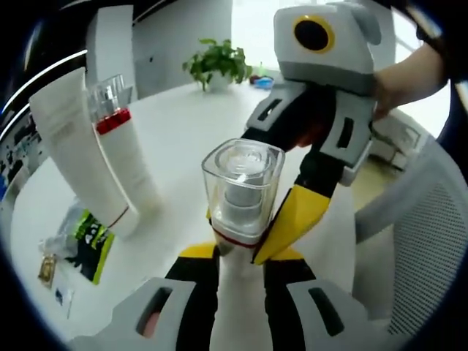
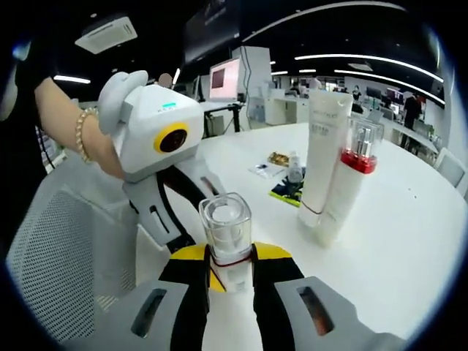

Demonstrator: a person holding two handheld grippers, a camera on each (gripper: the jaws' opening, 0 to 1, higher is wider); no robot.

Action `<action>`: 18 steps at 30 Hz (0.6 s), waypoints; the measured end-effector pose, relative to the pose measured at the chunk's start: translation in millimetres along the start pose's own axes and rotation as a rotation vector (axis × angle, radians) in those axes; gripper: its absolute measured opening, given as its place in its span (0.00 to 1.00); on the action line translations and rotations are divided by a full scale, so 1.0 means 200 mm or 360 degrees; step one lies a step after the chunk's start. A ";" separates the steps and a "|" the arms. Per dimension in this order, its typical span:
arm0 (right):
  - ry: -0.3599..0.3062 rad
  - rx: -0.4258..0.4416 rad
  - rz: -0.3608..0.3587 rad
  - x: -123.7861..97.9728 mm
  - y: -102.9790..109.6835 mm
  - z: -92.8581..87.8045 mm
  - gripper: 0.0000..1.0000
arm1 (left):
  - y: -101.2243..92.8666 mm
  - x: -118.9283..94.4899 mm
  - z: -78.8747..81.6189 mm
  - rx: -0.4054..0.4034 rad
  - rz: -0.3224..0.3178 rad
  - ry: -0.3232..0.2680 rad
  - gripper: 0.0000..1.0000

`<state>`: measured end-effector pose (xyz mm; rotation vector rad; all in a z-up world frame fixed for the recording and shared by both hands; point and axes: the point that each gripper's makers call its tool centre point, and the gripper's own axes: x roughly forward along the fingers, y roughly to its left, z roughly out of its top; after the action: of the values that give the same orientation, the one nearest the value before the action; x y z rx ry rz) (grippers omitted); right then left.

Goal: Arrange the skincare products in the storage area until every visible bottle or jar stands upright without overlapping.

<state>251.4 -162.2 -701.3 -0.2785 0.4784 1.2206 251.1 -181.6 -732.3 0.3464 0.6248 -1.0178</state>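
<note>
Writing on the tall tube [image 2: 324,150] was too small to read. Both grippers clenched one clear-capped bottle [image 1: 241,191] above the white table [image 1: 175,131]: left gripper [image 1: 240,256] at its neck, right gripper [image 2: 231,269] likewise. A red-banded bottle [image 2: 352,175] stood touching the tube. The left gripper view showed a plant [image 1: 217,64]; the right gripper view, office desks. Sachets [image 1: 86,241] lay near the tube.

clear-capped white bottle [image 1: 241,191] with red band, yellow-black tongs [image 1: 235,252], white tube [image 1: 77,146], white table [image 1: 183,124]
</note>
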 end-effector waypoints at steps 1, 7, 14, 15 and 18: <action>-0.0003 0.0004 -0.0002 0.00 -0.01 0.00 0.21 | 0.02 0.00 0.00 0.0001 -0.0002 -0.0001 0.21; -0.0012 0.0036 -0.0006 0.04 -0.12 0.02 0.22 | 0.11 0.06 0.02 0.0004 -0.0006 -0.0016 0.21; -0.0044 0.0060 -0.0019 0.07 -0.22 0.04 0.22 | 0.22 0.10 0.05 -0.0007 0.0002 -0.0047 0.21; -0.0054 0.0062 -0.0021 0.07 -0.24 0.05 0.22 | 0.23 0.10 0.06 -0.0005 -0.0004 -0.0048 0.21; -0.0069 0.0070 -0.0026 0.08 -0.27 0.06 0.22 | 0.27 0.11 0.07 -0.0004 -0.0015 -0.0051 0.21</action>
<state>309.1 -162.0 -702.0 -0.2177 0.4638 1.1967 311.7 -177.2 -737.4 0.3243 0.5992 -1.0296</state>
